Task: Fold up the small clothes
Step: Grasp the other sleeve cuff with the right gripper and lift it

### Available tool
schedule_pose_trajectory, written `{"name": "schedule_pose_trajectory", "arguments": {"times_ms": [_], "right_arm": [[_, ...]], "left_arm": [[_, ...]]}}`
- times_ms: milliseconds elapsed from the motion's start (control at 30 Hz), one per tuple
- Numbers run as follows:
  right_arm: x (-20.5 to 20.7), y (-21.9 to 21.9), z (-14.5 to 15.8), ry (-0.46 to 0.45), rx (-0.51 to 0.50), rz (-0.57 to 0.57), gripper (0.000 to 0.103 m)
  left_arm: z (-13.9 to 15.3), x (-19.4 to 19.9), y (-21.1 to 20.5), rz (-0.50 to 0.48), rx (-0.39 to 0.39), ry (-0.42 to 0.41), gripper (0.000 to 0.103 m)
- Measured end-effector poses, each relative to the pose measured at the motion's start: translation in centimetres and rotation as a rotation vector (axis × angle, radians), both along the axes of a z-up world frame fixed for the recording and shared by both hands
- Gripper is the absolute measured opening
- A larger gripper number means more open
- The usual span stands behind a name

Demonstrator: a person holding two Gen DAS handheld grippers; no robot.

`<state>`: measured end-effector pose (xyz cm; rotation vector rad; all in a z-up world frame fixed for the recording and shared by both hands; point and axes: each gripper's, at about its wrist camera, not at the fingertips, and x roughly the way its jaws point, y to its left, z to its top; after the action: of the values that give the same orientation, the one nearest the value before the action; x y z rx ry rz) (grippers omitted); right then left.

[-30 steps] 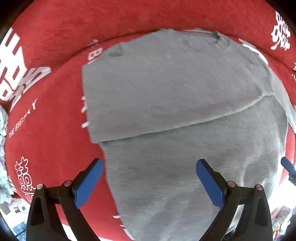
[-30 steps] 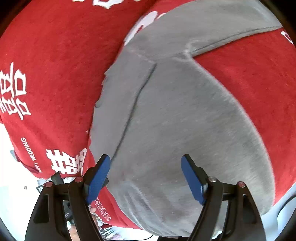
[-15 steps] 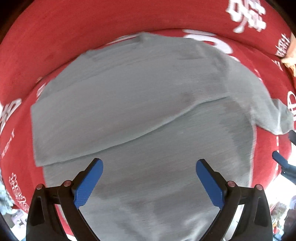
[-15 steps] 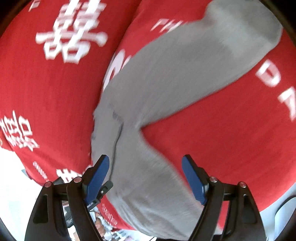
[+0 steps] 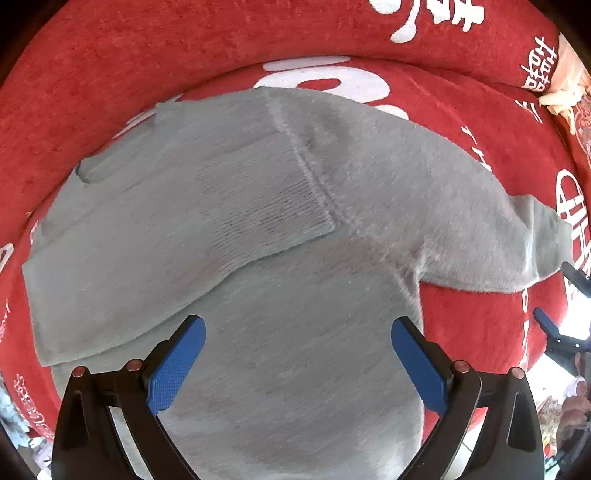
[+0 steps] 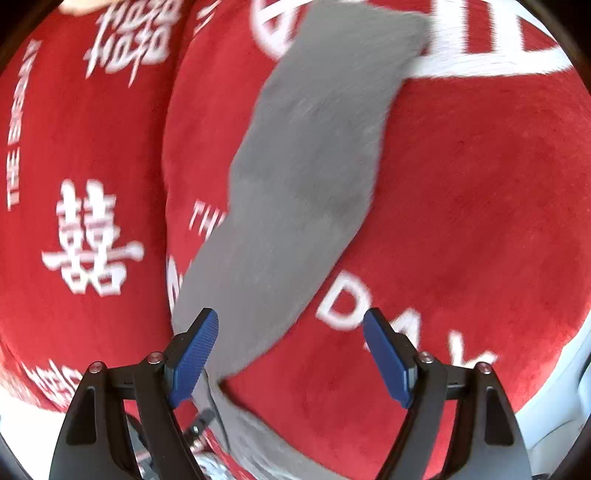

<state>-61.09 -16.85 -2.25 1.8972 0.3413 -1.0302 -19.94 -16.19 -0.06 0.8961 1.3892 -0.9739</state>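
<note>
A small grey long-sleeved top [image 5: 280, 258] lies flat on a red plush cover [image 5: 110, 62] with white characters. One sleeve is folded across its body [image 5: 122, 258]. The other sleeve [image 5: 461, 218] stretches out to the right. My left gripper [image 5: 297, 360] is open and empty, hovering over the lower body of the top. My right gripper [image 6: 290, 358] is open and empty over the base of the outstretched sleeve [image 6: 306, 184], which runs up and away from it. The right gripper's blue fingertip [image 5: 546, 325] shows at the left view's right edge.
The red cover [image 6: 461, 184] spreads on all sides, with a raised back cushion [image 5: 258, 33] behind the top. A beige cloth [image 5: 565, 85] lies at the far right. The cover's near edge [image 6: 546, 402] drops off at the lower right.
Both grippers have swung to the right over the top. The left view now centres on the body and the outstretched sleeve. The right view has moved off the body onto that sleeve.
</note>
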Motion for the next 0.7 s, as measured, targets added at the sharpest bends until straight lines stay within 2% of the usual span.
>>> {"name": "schedule_pose_trajectory", "arguments": {"times_ms": [133, 400, 600, 633, 667, 700], "right_arm": [[-1.2, -1.2, -1.7, -0.037, 0.003, -0.086, 0.083], [0.1, -4.2, -3.1, -0.122, -0.032, -0.135, 0.084], [0.8, -4.9, -3.7, -0.241, -0.039, -0.21, 0.084], [0.8, -4.9, -3.8, -0.266, -0.034, -0.227, 0.078], [0.8, -4.8, -3.9, -0.286, -0.026, -0.24, 0.055], [1.0, -4.8, -4.0, -0.308, -0.011, -0.246, 0.037]], "left_arm": [[-0.4, 0.0, -0.6, 0.012, 0.006, -0.001, 0.101], [-1.3, -0.9, -2.3, 0.027, 0.021, -0.019, 0.101], [-1.1, -0.8, -2.3, 0.059, 0.017, -0.027, 0.101], [-1.1, -0.8, -2.3, 0.062, 0.015, -0.024, 0.101], [-0.9, -0.5, -2.0, 0.063, 0.012, -0.022, 0.101], [-0.9, -0.4, -1.9, 0.065, 0.008, -0.023, 0.101]]}}
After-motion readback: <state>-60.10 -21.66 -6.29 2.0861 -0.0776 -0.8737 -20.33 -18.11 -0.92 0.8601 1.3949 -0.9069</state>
